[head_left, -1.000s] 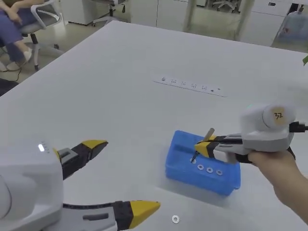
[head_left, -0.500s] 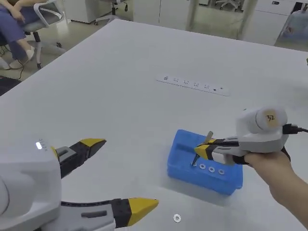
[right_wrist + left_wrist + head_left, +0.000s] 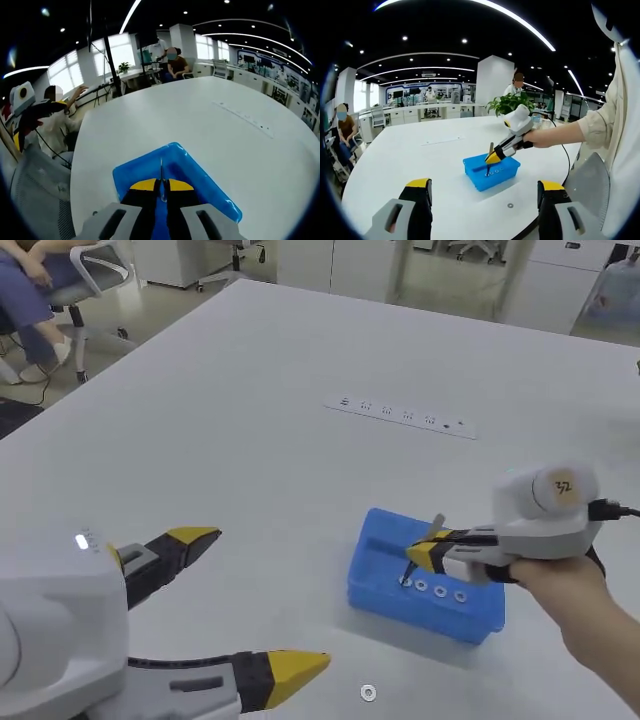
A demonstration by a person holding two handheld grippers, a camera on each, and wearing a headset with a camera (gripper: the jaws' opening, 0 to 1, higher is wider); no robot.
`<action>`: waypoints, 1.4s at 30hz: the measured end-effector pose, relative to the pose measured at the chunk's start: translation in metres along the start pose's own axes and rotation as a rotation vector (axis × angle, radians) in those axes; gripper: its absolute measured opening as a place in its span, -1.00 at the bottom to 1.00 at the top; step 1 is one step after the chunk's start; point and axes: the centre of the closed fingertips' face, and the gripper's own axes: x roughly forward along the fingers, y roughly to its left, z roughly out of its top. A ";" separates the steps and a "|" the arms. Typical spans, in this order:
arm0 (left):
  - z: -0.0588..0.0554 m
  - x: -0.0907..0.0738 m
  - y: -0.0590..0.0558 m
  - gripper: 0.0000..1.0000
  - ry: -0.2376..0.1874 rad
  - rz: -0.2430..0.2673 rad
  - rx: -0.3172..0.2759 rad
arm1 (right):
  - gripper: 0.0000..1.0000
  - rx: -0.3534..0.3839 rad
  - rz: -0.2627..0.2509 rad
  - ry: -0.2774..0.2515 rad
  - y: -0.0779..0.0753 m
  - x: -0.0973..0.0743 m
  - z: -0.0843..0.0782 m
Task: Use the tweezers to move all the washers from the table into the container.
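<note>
**A:** Big white counter and a blue container sitting near its front edge; what step are we on?

**B:** Drop-off, by my reading; the right tongs hang over the container, clenched on the tweezers, whose tip points down inside the tray just beside the row already there.

**A:** Is a washer pinched in that tip?

**B:** Too small to tell; the right gripper view looks straight down the tweezers into the blue floor and shows nothing clear at the point.

**A:** And the left tongs?

**B:** Spread wide and carrying nothing; they hover over the counter well to the left of the container, idle for now.

**A:** How do the washers look?

**B:** Tiny flat silver rings with a dark hole; at least three lie in a line on the container floor, close together but apart; thin and flush to the surface, so I'd expect them to be fiddly to pinch.

**A:** Job finished, then?

**B:** Not yet; one loose washer lies on the counter in front of the container, near the edge; the next move calls for lifting the tweezers clear of the wall, swinging across to that ring, and nipping it by the rim.
</note>
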 end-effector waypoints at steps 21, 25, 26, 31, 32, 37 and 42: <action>-0.001 0.003 -0.003 0.77 0.004 -0.012 0.003 | -0.95 -0.040 -0.001 -0.145 0.025 -0.040 0.036; -0.001 0.003 -0.004 0.77 0.004 -0.014 0.004 | -0.95 -0.048 0.009 -0.158 0.033 -0.046 0.039; -0.001 0.003 -0.004 0.77 0.005 -0.015 0.003 | -0.95 -0.048 0.014 -0.164 0.036 -0.047 0.040; -0.001 0.004 -0.006 0.77 0.005 -0.020 0.005 | -0.95 -0.044 0.040 -0.175 0.048 -0.050 0.041; -0.001 0.004 -0.006 0.77 0.005 -0.020 0.005 | -0.95 -0.043 0.045 -0.176 0.051 -0.050 0.040; -0.001 0.004 -0.007 0.77 0.005 -0.023 0.007 | -0.95 -0.035 0.081 -0.165 0.064 -0.046 0.033; -0.001 0.005 -0.007 0.77 0.007 -0.024 0.009 | -0.95 -0.031 0.111 -0.138 0.078 -0.041 0.022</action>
